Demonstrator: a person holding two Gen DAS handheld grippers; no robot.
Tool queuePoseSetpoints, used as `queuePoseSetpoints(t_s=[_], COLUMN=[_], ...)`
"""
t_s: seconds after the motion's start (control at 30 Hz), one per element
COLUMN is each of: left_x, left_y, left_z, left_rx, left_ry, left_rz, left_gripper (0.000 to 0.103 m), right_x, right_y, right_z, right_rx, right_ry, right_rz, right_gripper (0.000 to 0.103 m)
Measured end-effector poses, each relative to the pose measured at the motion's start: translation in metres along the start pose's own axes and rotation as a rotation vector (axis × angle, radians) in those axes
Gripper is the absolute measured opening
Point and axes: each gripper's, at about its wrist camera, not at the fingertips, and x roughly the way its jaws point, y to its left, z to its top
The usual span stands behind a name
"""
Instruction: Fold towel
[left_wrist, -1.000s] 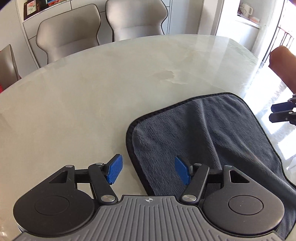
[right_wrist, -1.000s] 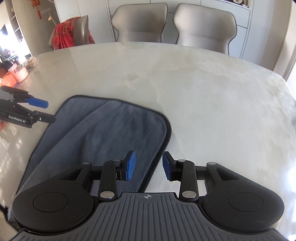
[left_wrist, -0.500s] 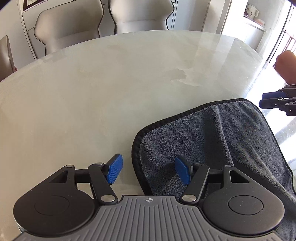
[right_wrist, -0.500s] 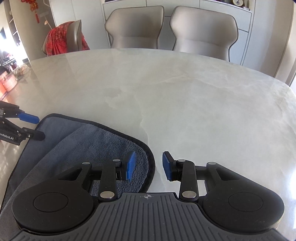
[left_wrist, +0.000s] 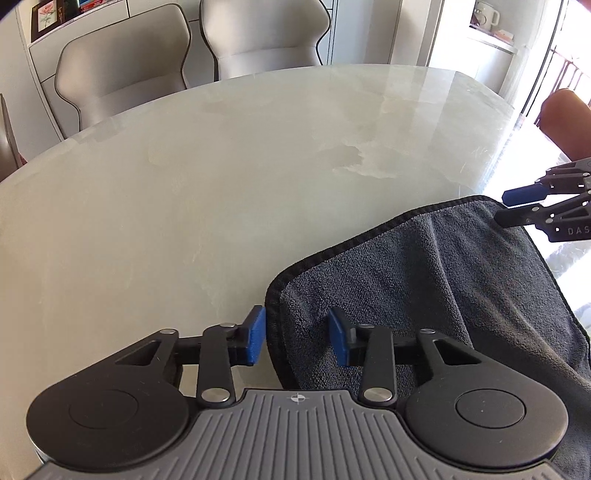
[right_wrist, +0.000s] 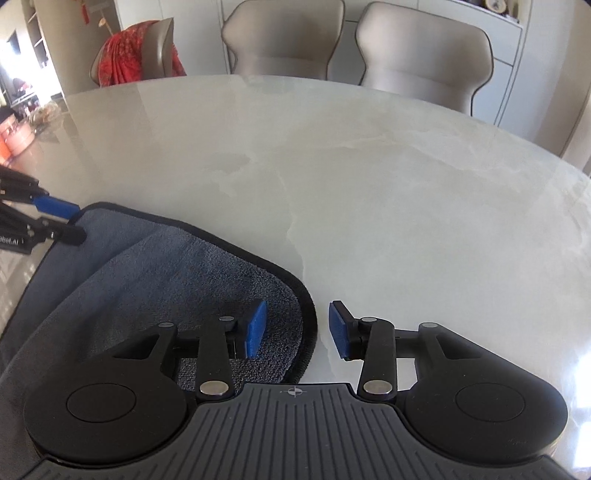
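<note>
two grey chairs (left_wrist: 192, 48) face a glossy marble bench (left_wrist: 221, 177); each closing hand-held gripper, left (left_wrist: 296, 338) and right (right_wrist: 294, 334), straddles a grey towel (left_wrist: 424, 288) corner.

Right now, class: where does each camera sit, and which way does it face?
Left wrist: on the left gripper, looking down across the table; jaws closing astride the towel corner; the right gripper shows at right.
Right wrist: on the right gripper, astride the other near corner, jaws closing.
Shared: towel, table, chairs, each other's gripper.
</note>
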Motion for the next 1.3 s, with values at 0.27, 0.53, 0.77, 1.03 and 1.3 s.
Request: queuePoseSetpoints(t_s=[0.27,0.53,0.77,1.03,1.3], left_x=[0.000,0.008,-0.019,-0.095,-0.136], left_y=[-0.013,-0.018,-0.012,-0.042,-0.067], left_z=[0.012,0.031,0.024,-0.080,-0.173], left_rx=[0.148,0.267,0.238,0.143,-0.063], left_ry=[0.013,0.010,-0.050,0.001,0.098], left_rz=[0.065,0.120,0.139,0.016,-0.020], left_gripper=[0.012,0.011,0.014,0.024,0.035], right_x=[0.004,0.014,-0.013,-0.089,-0.129], right_y=[0.016,0.011,0.004,0.055,0.096], right_z=[0.004,0.015,0.009,-0.078,-0.168], right_rx=[-0.121,-0.159,-0.086,0.026,0.222], right_ry=[-0.001,0.003,-0.063,0.076,0.187], right_rz=[-0.071,-0.089,-0.148,0.067,0.019], right_gripper=[0.010,0.010,0.020,0.035,0.038])
